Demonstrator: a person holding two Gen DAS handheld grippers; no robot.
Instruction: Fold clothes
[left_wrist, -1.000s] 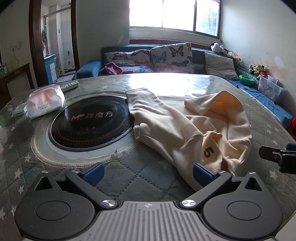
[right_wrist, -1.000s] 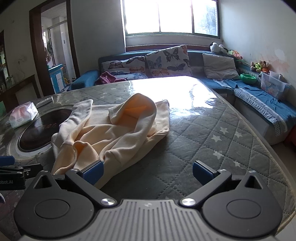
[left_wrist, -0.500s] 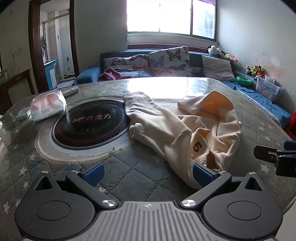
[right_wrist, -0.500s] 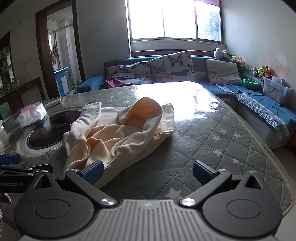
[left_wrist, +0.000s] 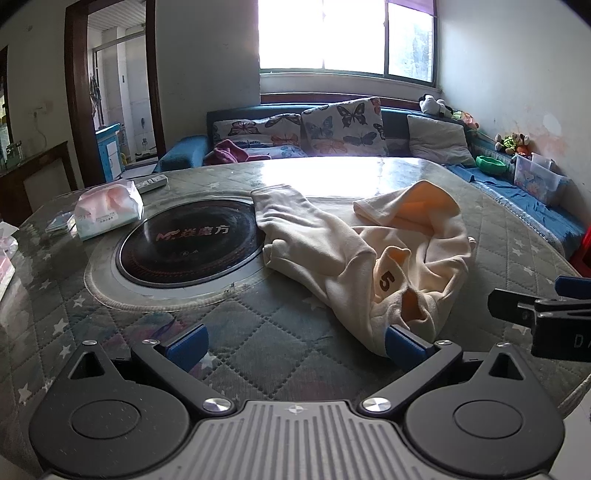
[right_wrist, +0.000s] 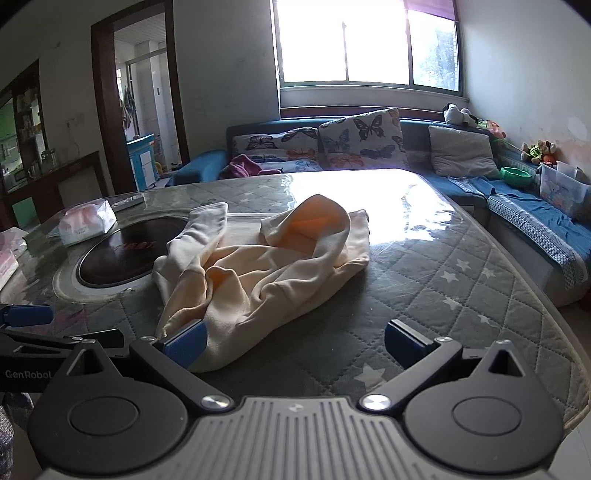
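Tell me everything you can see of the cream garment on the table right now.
The cream garment is soft knit fabric with an orange-tinted inside, lying crumpled and unfolded on the quilted table cover. One tube-like end reaches over the rim of the black round cooktop; another end arches up, open. A dark "5" is printed near its front edge. Both grippers, left and right, are open; neither holds it.

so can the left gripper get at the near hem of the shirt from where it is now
Probably yes. The left gripper is open and low over the table, and the shirt hem lies right at its right finger. Nothing sits between them; a small shift right should bring the hem between the fingers.
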